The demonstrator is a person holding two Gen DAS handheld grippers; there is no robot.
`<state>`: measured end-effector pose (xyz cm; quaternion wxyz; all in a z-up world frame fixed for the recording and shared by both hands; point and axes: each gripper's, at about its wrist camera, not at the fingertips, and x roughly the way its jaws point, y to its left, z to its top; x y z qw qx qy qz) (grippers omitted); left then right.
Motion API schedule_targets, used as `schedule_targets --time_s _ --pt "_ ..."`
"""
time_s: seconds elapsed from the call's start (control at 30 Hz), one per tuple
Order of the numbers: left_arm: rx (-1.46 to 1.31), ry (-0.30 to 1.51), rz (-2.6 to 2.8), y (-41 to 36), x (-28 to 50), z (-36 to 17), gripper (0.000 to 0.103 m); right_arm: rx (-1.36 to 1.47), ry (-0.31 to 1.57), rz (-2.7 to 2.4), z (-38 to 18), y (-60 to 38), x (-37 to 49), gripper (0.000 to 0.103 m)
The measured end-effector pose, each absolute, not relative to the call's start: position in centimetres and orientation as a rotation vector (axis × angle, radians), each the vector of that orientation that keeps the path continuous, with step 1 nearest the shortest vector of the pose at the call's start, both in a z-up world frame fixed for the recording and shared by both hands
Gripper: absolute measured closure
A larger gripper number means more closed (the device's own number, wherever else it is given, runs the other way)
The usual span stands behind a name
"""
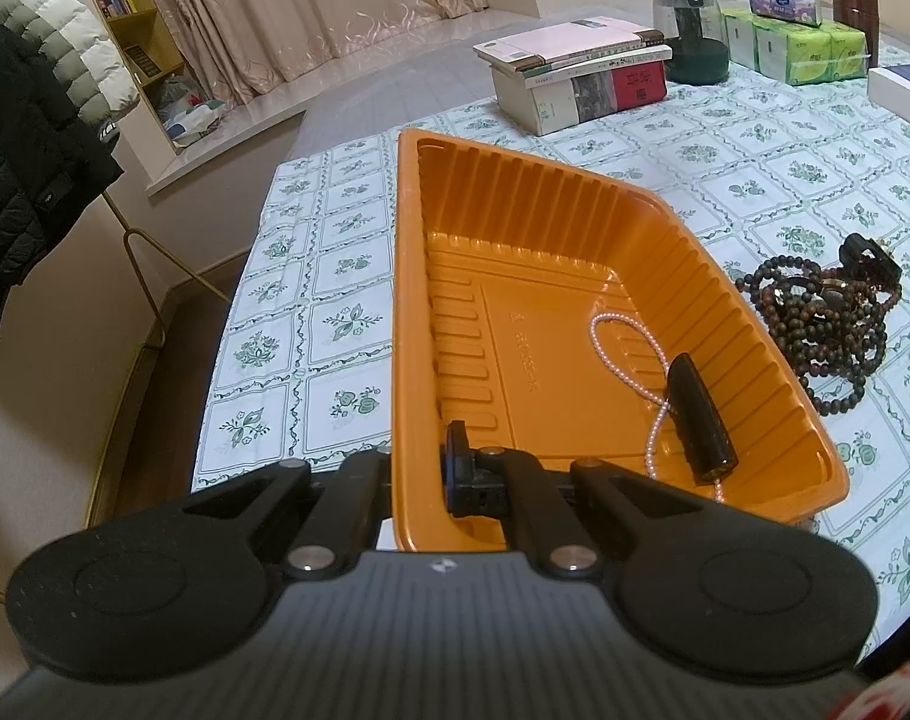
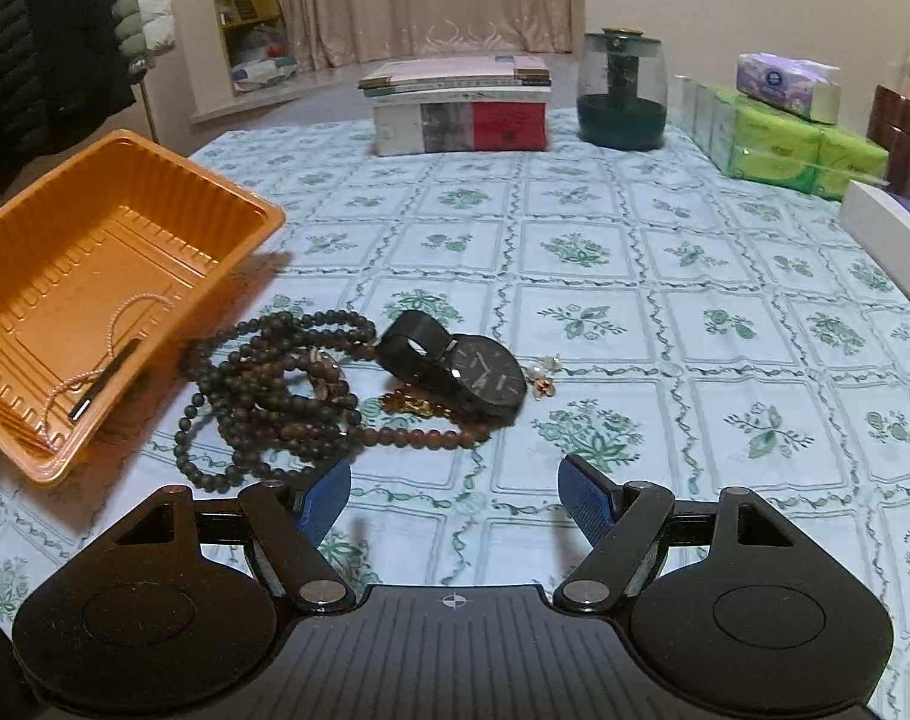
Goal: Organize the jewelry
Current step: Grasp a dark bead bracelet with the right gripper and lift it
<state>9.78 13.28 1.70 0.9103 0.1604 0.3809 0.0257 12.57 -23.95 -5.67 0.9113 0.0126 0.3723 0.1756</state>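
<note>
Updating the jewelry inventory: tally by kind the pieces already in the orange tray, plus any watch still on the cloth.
Pearl strand, in the tray: 1
Black bar-shaped piece, in the tray: 1
Watch, on the cloth: 1
Total: 3
</note>
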Motion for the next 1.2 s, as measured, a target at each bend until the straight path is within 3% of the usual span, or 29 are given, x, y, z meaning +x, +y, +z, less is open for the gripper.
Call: schedule_targets --time_s 0.17,0.23,0.33,0.67,0.8,1.2 --pt "0.335 0.788 0.052 13.3 9.8 1.7 0.100 0.017 0.762 0.417 -6.0 -22.3 12.9 0.030" --pt "0.336 0.788 0.052 13.3 9.7 1.7 0.100 0.008 0.764 0.441 -6.2 -21.6 13.3 0.048" --pt "0.336 0.788 0.052 13.3 9.7 1.6 0.100 0.006 0.761 0.451 -6.2 -20.9 14.1 0.058" --pt "0.337 0.792 0.055 13.3 9.9 1.6 0.100 -0.033 0.774 0.476 -6.7 -19.3 16.7 0.077" --pt "0.337 0.792 0.055 13.3 9.9 1.6 0.100 -0.038 0.786 0.496 -7.0 -18.9 16.9 0.094" --pt "0.352 0.793 0.047 13.2 10.0 1.6 0.100 -0.115 0.665 0.489 -2.5 -19.4 14.1 0.097"
